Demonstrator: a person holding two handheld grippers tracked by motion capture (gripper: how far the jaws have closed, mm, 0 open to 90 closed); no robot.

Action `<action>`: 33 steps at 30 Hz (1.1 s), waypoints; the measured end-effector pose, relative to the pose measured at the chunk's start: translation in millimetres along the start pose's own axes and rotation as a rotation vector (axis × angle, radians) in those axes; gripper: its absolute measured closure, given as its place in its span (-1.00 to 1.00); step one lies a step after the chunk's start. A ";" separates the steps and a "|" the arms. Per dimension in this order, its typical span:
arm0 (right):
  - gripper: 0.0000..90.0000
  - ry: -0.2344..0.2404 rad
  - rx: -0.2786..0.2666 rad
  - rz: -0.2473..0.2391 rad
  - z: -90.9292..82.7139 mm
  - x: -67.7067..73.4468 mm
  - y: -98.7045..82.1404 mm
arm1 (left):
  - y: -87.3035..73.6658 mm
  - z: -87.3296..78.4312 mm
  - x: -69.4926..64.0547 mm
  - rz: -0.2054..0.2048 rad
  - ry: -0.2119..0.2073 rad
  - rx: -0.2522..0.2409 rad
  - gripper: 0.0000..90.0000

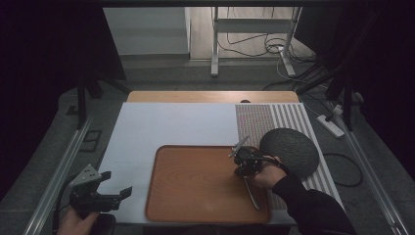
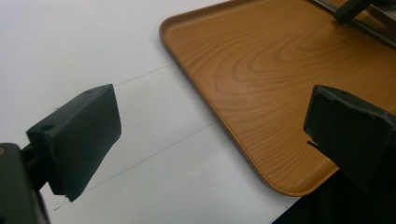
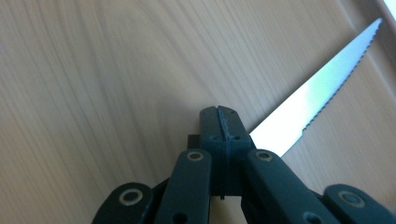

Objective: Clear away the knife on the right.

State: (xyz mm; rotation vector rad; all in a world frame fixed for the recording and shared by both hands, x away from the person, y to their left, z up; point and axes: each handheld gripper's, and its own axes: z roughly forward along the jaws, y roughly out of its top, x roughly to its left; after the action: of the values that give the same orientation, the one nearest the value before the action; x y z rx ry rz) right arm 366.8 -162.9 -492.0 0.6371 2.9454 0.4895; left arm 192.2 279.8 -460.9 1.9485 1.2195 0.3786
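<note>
Your right tongs (image 1: 241, 157) are clamped shut on a serrated knife (image 3: 317, 100), jaws pressed together with the blade running out past them toward the tray's far right rim; in the high view its handle (image 1: 252, 192) trails back under your right hand (image 1: 266, 176). The knife sits low over the right part of the wooden tray (image 1: 195, 186); whether it touches the wood cannot be told. No brand, label or writing can be read on the blade, tray or tongs. The tray's raised rim runs close beside the blade tip, and a dark round mat (image 1: 289, 151) lies just beyond that rim on a striped placemat (image 1: 274, 120). Leftward, the tray floor is bare, and so is the white desk (image 1: 161, 127) surface beyond it. Your left tongs (image 1: 115, 188) hang with jaws wide apart, gripping nothing, over the desk's near left corner, just off the tray's rounded corner (image 2: 285, 189).
</note>
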 end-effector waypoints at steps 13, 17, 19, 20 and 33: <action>1.00 0.006 0.011 0.095 -13.6 -15.9 -33.8 | 0.1 0.1 0.2 -0.004 -0.001 -0.002 -0.91; 1.00 0.004 0.016 0.098 -14.8 -16.8 -36.1 | 0.2 0.2 0.1 -0.003 0.000 -0.001 -0.91; 1.00 0.004 0.013 0.098 -14.7 -16.9 -36.3 | 0.2 0.2 0.2 -0.004 -0.001 -0.001 -0.91; 0.94 0.009 0.010 0.101 -14.8 -17.2 -36.5 | 0.2 0.2 0.2 -0.004 -0.001 -0.001 -0.91; 0.49 0.001 -0.114 0.109 -30.2 -9.0 -34.0 | 0.2 0.2 0.3 -0.005 -0.002 -0.002 -0.91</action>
State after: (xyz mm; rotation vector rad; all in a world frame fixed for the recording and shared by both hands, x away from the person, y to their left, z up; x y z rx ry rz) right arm 357.2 -204.7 -474.4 0.7864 2.8696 0.6626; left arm 192.6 279.9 -461.0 1.9431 1.2222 0.3758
